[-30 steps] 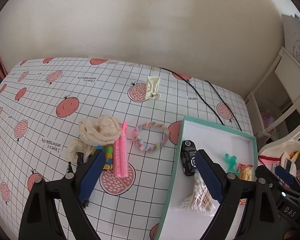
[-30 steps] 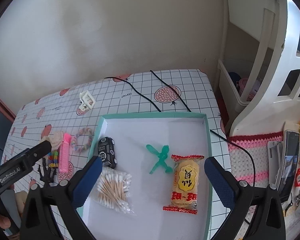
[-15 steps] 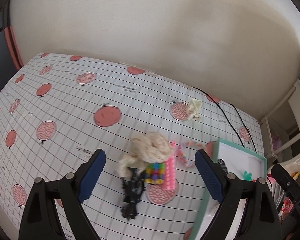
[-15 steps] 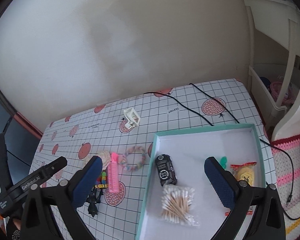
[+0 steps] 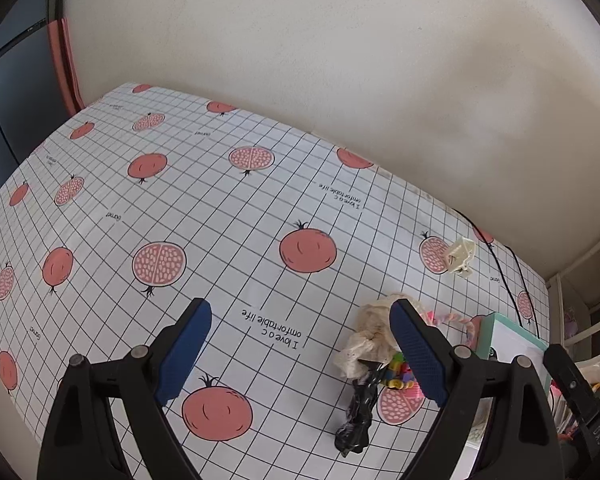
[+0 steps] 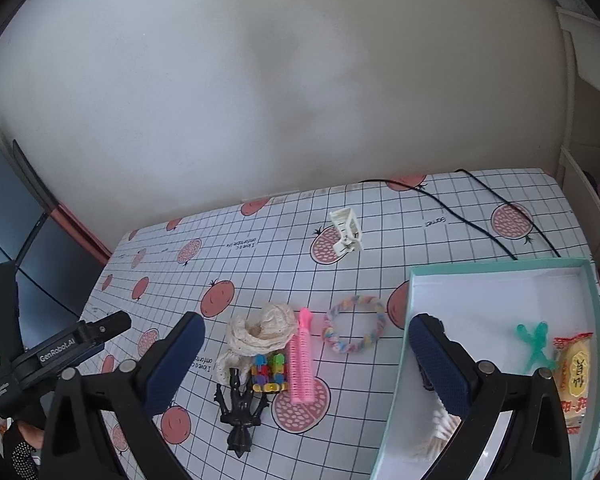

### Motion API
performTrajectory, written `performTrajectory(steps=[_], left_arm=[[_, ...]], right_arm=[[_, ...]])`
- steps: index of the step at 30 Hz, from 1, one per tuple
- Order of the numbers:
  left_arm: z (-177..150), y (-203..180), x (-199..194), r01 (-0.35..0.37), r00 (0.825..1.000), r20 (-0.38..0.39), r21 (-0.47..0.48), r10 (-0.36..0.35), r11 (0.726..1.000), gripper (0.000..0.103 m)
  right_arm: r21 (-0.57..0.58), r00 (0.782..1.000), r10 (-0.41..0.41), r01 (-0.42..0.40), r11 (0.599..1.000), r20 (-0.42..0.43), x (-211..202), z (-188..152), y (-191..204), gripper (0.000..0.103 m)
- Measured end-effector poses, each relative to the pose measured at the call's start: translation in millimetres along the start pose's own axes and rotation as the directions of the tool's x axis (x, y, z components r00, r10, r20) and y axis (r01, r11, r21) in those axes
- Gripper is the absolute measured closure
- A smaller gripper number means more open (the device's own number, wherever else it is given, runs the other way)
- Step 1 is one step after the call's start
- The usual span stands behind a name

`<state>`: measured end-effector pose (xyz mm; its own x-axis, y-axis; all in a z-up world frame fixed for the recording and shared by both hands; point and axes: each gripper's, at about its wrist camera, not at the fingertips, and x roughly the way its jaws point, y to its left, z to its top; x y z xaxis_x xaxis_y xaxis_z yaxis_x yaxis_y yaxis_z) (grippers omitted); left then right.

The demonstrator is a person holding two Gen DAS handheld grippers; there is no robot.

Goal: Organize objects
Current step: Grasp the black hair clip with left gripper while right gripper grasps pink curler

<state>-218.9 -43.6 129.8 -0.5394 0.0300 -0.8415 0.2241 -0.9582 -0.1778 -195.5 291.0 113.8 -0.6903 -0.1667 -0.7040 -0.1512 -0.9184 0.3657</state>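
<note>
Left wrist view: left gripper (image 5: 300, 354) spread wide and empty above the table (image 5: 220, 216), over bare cloth toward its near edge. Scrunchie (image 5: 374, 334), black toy (image 5: 358, 414) and beads (image 5: 398, 374) cluster beside the right finger; white clip (image 5: 460, 256) lies nearer the far edge; box (image 5: 512, 338) at the right edge.

Right wrist view: right gripper (image 6: 306, 364) wide apart, holding nothing. Between its fingers lie scrunchie (image 6: 262, 330), beads (image 6: 268, 372), black toy (image 6: 240, 410), pink comb (image 6: 302, 358) and braided ring (image 6: 354, 324). Box (image 6: 496, 272), at the right edge, holds a green figure (image 6: 536, 346), snack packet (image 6: 574, 376) and cotton swabs (image 6: 440, 426).
</note>
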Motion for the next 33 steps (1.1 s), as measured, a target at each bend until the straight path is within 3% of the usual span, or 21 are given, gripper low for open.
performTrajectory(steps=[7, 13, 19, 33], left_arm=[[-13, -8, 24, 0.004, 0.997, -0.075, 0.021, -0.003, 1.000, 0.012], [-34, -21, 56, 0.014, 0.984, -0.178, 0.041, -0.007, 0.999, 0.012], [-50, -30, 73, 0.020, 0.972, -0.237, 0.059, -0.006, 0.998, 0.012], [-62, -37, 85, 0.032, 0.954, -0.298, 0.092, -0.003, 0.995, 0.014]], right_arm=[[-0.085, 0.994, -0.093, 0.088, 0.993, -0.059, 34, -16, 12, 0.000], [-0.058, 0.990, -0.134, 0.132, 0.990, -0.039, 46, -21, 2, 0.001], [-0.098, 0.982, -0.168, 0.160, 0.982, -0.090, 61, -28, 2, 0.019], [-0.188, 0.966, -0.151, 0.112, 0.976, -0.212, 89, -54, 13, 0.043]])
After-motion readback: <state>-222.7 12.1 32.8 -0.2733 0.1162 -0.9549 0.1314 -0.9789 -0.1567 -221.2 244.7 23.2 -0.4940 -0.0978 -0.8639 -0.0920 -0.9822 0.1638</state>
